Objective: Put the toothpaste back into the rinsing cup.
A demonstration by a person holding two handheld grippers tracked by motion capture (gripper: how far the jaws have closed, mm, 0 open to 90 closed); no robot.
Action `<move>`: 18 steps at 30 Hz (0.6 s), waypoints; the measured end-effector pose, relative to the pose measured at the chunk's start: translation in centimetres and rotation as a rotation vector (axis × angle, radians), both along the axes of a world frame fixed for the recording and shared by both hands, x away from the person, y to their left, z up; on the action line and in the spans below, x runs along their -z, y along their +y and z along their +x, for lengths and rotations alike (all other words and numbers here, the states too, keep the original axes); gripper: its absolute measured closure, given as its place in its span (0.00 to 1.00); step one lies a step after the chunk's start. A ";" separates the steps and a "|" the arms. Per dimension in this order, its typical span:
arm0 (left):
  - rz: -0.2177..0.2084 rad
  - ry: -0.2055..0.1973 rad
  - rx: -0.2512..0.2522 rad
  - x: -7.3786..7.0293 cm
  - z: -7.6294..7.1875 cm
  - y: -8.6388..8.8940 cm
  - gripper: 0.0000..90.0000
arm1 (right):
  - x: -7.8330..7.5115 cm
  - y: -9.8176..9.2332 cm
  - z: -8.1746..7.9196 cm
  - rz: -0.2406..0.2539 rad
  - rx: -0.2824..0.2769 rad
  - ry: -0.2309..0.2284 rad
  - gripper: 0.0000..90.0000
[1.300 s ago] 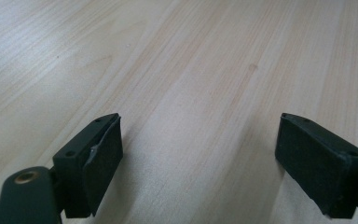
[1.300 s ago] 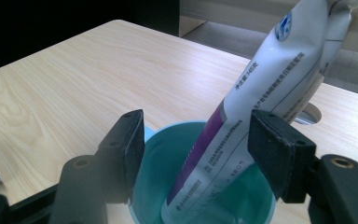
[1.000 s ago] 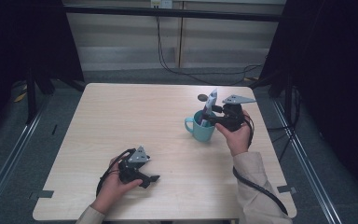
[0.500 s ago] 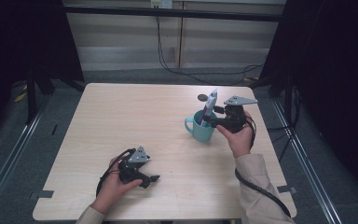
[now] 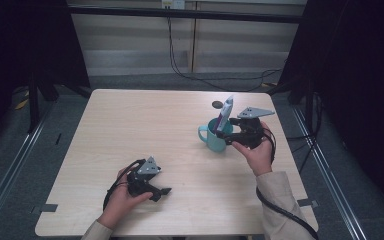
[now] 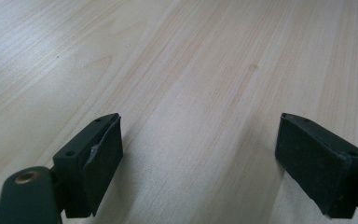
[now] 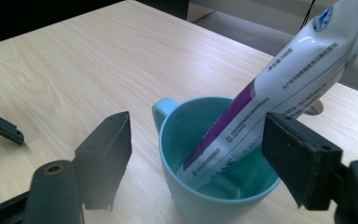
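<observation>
A teal mug [image 5: 216, 138] stands right of the table's middle. A white and purple toothpaste tube [image 5: 225, 114] stands in it, leaning against the rim. My right gripper [image 5: 229, 134] is open just right of the mug. In the right gripper view the mug [image 7: 186, 140] sits between the two spread jaws of my right gripper [image 7: 203, 140], and the tube [image 7: 279, 88] leans close to the right jaw without being held. My left gripper [image 5: 161, 192] rests open near the front left, and in its own view my left gripper [image 6: 200, 140] has bare wood between its jaws.
The light wooden table [image 5: 145, 125] has a small dark round disc [image 5: 217, 104] just behind the mug. Dark curtains and metal frame rails flank the table. Cables trail from both grippers. The left gripper [image 7: 0, 123] also appears far off in the right gripper view.
My right gripper has let go of the toothpaste tube, which now leans in the mug, and has drawn back slightly. The left gripper has not moved.
</observation>
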State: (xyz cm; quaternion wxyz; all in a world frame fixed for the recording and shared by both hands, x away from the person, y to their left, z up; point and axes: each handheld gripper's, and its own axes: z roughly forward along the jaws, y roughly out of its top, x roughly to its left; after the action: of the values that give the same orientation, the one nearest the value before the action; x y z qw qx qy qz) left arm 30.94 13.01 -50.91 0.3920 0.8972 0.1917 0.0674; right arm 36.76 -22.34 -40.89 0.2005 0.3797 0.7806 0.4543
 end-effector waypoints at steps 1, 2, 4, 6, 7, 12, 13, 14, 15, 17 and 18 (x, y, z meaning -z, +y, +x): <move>0.000 0.000 0.000 0.0 0.0 0.0 0.16 | 0.0 0.0 0.0 0.000 0.000 0.000 0.25; 0.000 0.000 0.000 0.0 0.0 0.0 0.16 | 0.0 0.0 -0.2 -0.007 -0.003 0.014 0.23; 0.001 0.001 -0.001 0.0 0.0 0.0 0.16 | 0.1 0.0 -0.4 -0.015 -0.003 0.018 0.22; 0.000 0.000 0.000 0.0 0.0 0.0 0.16 | 0.2 -0.2 -0.6 -0.014 -0.005 0.021 0.22; 0.000 0.000 0.000 0.0 0.0 0.0 0.16 | 0.2 -0.2 -0.6 -0.014 -0.005 0.021 0.22; 0.000 0.000 0.000 0.0 0.0 0.0 0.16 | 0.5 -0.9 -1.3 -0.020 0.004 0.028 0.20; 0.000 0.001 0.000 0.0 0.0 0.0 0.16 | 0.6 -1.1 -1.5 -0.017 0.004 0.029 0.20; 0.000 0.000 0.000 0.0 0.0 0.0 0.16 | 0.7 -1.4 -1.8 -0.016 0.006 0.035 0.19; 0.000 0.000 0.000 0.0 0.0 0.0 0.16 | 0.8 -1.5 -1.9 -0.020 0.004 0.034 0.18; 0.000 0.000 0.000 0.0 0.0 0.0 0.16 | 0.8 -1.6 -2.0 -0.021 0.000 0.032 0.18; 0.000 0.000 0.000 0.0 0.0 0.0 0.16 | 0.8 -1.7 -2.2 -0.021 -0.001 0.034 0.17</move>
State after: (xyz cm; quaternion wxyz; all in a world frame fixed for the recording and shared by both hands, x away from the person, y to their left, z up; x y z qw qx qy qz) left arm 30.94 13.01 -50.91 0.3921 0.8972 0.1917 0.0673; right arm 34.55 -24.08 -41.72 0.1907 0.3849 0.7888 0.4396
